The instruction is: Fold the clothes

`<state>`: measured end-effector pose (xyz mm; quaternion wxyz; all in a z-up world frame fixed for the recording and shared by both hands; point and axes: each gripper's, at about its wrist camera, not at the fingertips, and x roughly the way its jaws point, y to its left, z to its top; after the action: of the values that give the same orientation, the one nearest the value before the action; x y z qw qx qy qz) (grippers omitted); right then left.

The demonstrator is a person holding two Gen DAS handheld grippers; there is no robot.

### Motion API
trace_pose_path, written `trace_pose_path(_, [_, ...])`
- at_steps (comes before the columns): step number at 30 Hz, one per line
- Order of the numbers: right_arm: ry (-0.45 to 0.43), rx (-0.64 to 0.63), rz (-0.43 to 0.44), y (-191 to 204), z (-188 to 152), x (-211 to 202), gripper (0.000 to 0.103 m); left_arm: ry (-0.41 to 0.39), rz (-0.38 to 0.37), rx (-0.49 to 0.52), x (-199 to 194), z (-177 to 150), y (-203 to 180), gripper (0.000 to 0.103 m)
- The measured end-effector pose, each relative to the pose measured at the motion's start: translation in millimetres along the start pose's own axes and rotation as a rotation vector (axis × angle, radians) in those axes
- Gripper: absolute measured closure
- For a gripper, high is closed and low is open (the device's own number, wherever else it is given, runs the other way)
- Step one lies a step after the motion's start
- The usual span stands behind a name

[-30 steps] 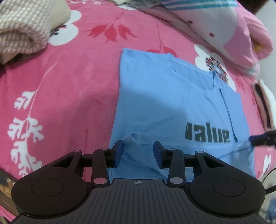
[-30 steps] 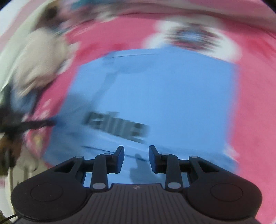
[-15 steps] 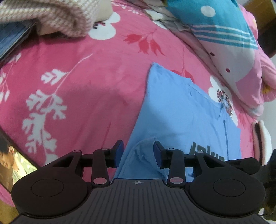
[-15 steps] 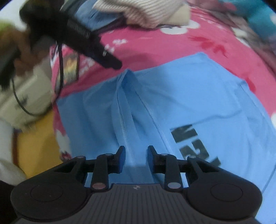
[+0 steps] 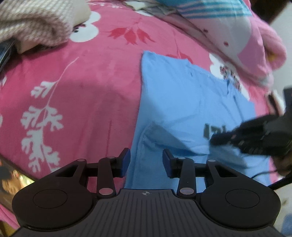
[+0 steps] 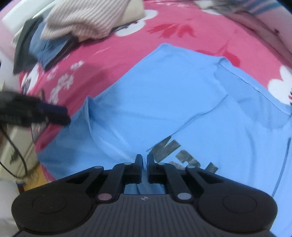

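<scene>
While the blue T-shirt (image 5: 182,102) lies spread on the pink flowered bedcover (image 5: 82,94), near edge of it bunched into a ridge. Left gripper (image 5: 145,160) over the near left corner of the shirt, jaws apart, a raised fold of blue cloth between them, pads not pressing it. Right gripper (image 6: 144,165) over the near hem beside the dark printed letters (image 6: 182,155), jaws closing, almost together, a thin fold of blue cloth pinched between. Far left on the bedcover, a striped beige garment (image 6: 87,16) on a pile of dark clothes (image 6: 42,45).
</scene>
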<state>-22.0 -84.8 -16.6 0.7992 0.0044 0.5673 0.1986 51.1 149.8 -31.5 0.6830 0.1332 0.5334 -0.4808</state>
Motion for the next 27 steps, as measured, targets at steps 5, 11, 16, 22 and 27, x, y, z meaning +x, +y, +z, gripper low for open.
trace_pose_path(5, [-0.038,-0.053,0.077,10.9,4.8,-7.5,0.092,0.005,0.037,0.066,9.7,3.0,-1.6,0.065])
trace_pose_path(11, [0.027,-0.168,0.242,39.0,8.6,18.0,0.092,-0.014,0.039,0.011,8.8,4.7,11.5,0.065])
trace_pose_path(16, [-0.015,-0.079,0.114,23.1,33.5,34.0,0.092,-0.022,0.033,-0.01,4.0,3.0,19.5,0.065])
trace_pose_path(22, [-0.075,-0.179,0.197,28.6,57.5,20.8,0.074,-0.029,-0.001,-0.004,-0.4,-1.7,21.6,0.065])
trace_pose_path(27, [-0.043,-0.321,0.282,43.4,74.9,37.0,0.064,-0.005,0.022,0.1,-0.2,-8.1,13.1,0.065])
